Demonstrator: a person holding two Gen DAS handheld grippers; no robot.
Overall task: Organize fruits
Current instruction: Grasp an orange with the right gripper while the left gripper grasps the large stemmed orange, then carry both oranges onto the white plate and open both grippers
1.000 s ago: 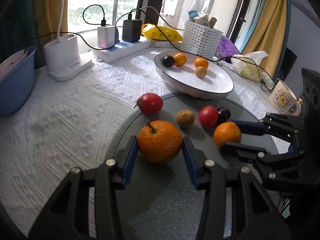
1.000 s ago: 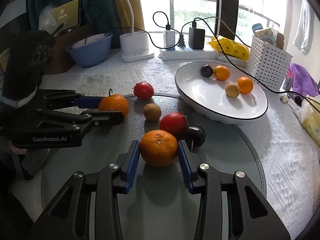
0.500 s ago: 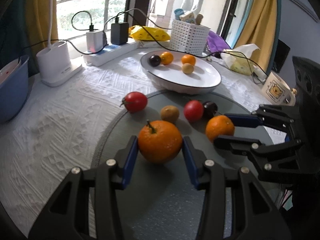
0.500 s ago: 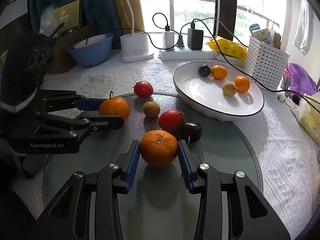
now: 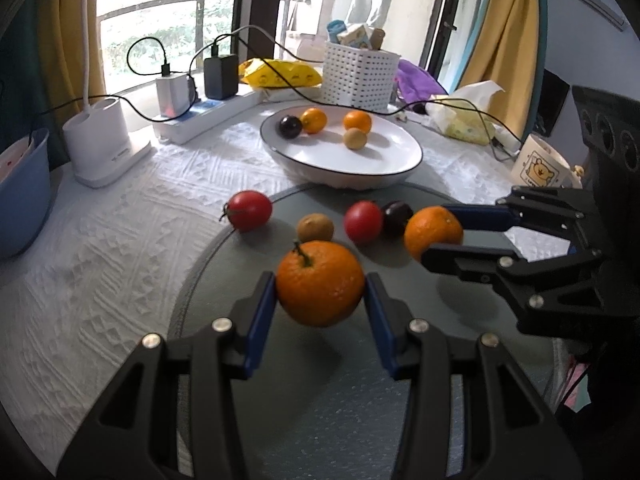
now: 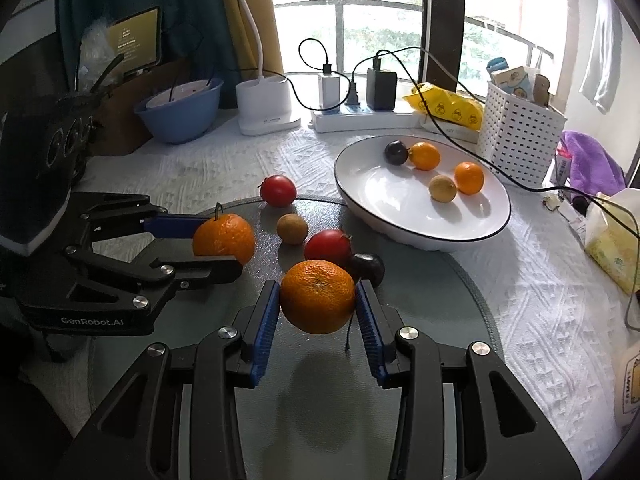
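My left gripper [image 5: 320, 284] is shut on a stemmed orange [image 5: 320, 282] and holds it above the round grey mat [image 5: 320, 408]. My right gripper [image 6: 317, 294] is shut on a second orange [image 6: 317, 296], also lifted off the mat; it shows in the left wrist view [image 5: 434, 232]. On the mat lie two red tomatoes [image 6: 279, 190] [image 6: 328, 245], a brown kiwi [image 6: 292, 228] and a dark plum [image 6: 368, 266]. The white plate [image 6: 400, 224] behind holds a plum, two oranges and a yellowish fruit.
A white perforated basket [image 6: 520, 136], power strip with chargers [image 6: 360, 118], white lamp base [image 6: 266, 108] and blue bowl [image 6: 180, 114] line the back. A mug [image 5: 540, 166] and tissue pack [image 6: 612, 248] stand at the right. Cables cross near the plate.
Both grippers have risen with their oranges, which now hang clear above the mat. The views have tilted up slightly.
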